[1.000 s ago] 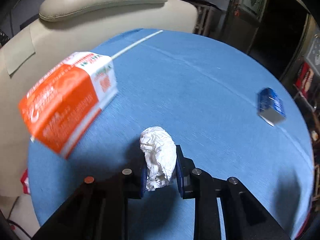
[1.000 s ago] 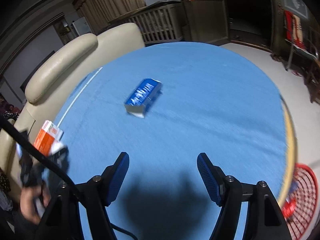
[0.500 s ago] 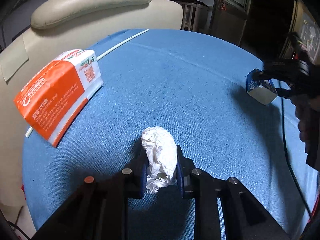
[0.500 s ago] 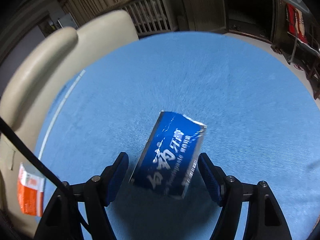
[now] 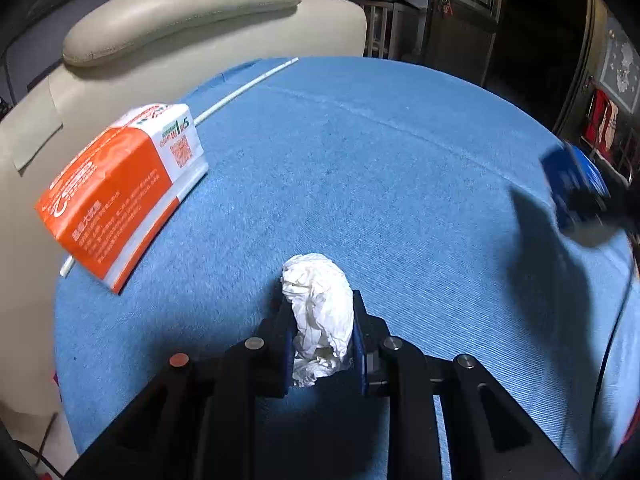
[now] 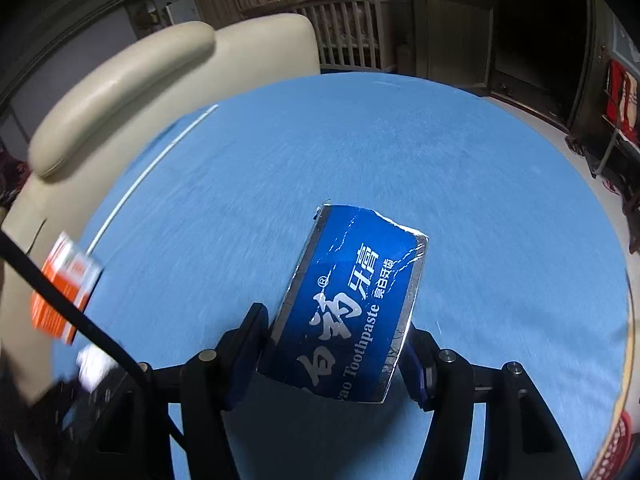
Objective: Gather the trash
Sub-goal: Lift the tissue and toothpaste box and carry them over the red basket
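Right wrist view: the right tongs [image 6: 332, 356] have just been closing around the blue toothpaste box [image 6: 352, 300], and their blue pads now appear to press its two long sides near the end closest to the camera. The box's long axis runs forward and away from the tongs, tilted a little to the right, so most of its length juts out past the fingertips over the blue surface [image 6: 480, 168]. Whether the far end rests on the cloth or hangs clear I cannot tell (the view is smeared).

In the left wrist view the left tongs [image 5: 320, 336] are pressed together on a crumpled white tissue [image 5: 318, 304], which stands up between the pads. The one loose item is the orange carton [image 5: 120, 188], lying near the surface's edge by the cream chair [image 5: 180, 20]. It sits ahead and to the left of the left tongs, well apart from the right ones, so the left hand is judged nearer once its load is dropped.
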